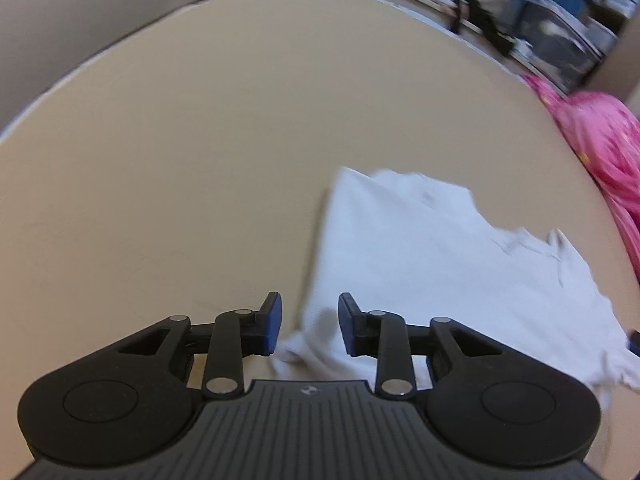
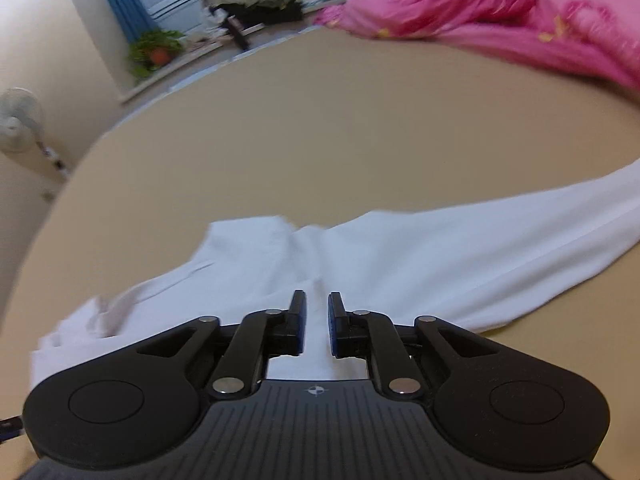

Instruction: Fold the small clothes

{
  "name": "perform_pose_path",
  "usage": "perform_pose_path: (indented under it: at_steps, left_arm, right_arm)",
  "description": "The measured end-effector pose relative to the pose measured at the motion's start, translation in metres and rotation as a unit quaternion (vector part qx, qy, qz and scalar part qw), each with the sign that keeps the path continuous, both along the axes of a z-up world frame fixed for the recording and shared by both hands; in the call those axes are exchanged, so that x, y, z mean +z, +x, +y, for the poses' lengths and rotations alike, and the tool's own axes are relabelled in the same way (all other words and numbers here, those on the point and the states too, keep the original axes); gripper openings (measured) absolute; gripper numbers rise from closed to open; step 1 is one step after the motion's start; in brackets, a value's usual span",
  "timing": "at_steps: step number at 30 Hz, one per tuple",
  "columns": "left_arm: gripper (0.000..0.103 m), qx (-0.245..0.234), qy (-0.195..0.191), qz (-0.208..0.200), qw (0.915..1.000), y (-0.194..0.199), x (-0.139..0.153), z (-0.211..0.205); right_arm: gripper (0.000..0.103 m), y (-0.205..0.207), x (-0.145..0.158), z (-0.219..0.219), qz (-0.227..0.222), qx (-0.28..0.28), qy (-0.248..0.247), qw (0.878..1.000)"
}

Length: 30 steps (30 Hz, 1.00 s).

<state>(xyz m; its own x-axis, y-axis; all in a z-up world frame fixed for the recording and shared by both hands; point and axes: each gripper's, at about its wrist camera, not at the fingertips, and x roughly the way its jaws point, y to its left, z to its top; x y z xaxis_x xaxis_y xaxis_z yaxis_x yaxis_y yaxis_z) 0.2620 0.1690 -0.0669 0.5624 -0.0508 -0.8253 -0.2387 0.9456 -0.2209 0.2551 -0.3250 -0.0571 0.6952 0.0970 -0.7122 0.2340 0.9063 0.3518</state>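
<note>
A small white garment [image 1: 432,256] lies partly folded on the tan surface [image 1: 180,160]. In the left wrist view my left gripper [image 1: 310,326] is open just above the garment's near left corner, with nothing between its blue pads. In the right wrist view the same white garment [image 2: 400,256] stretches from lower left to the right edge. My right gripper [image 2: 317,322] hovers over its middle with a narrow gap between the pads; white cloth shows in the gap, and I cannot tell whether it is pinched.
A pink quilt [image 2: 500,12] is heaped along the far right edge of the surface and also shows in the left wrist view [image 1: 600,152]. Beyond the surface stand a potted plant [image 2: 156,50], a white fan [image 2: 18,120] and dark clutter [image 1: 500,12].
</note>
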Motion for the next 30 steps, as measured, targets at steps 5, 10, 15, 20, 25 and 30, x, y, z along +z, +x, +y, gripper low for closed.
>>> perform_pose_path:
  at_steps: [5,10,15,20,25,30]
  left_arm:
    - [0.004,-0.008,0.012,0.027,0.9995,0.003,-0.016,-0.007]
    - [0.0,0.014,0.023,0.011,0.9996,-0.003,-0.007,-0.003]
    - [0.002,-0.029,0.042,-0.042,0.9978,-0.007,0.021,-0.023]
    - [0.005,-0.055,0.055,0.049,0.9958,0.007,-0.016,-0.033]
    - [0.011,-0.057,0.048,-0.011,0.9972,0.003,0.004,-0.038]
    - [0.022,-0.075,0.084,0.03,0.9932,0.009,-0.013,-0.051]
  right_arm:
    - [0.014,0.009,-0.028,0.001,0.087,0.013,0.029,0.996]
    - [0.014,0.01,-0.032,0.004,0.091,0.016,0.017,0.996]
    - [0.014,0.009,-0.032,0.001,0.088,0.009,0.007,0.996]
    - [0.014,0.013,-0.037,0.001,0.103,-0.004,-0.001,0.995]
    - [0.021,0.012,-0.032,0.0,0.09,-0.004,0.001,0.996]
    - [0.023,0.013,-0.037,0.002,0.113,0.001,-0.002,0.994]
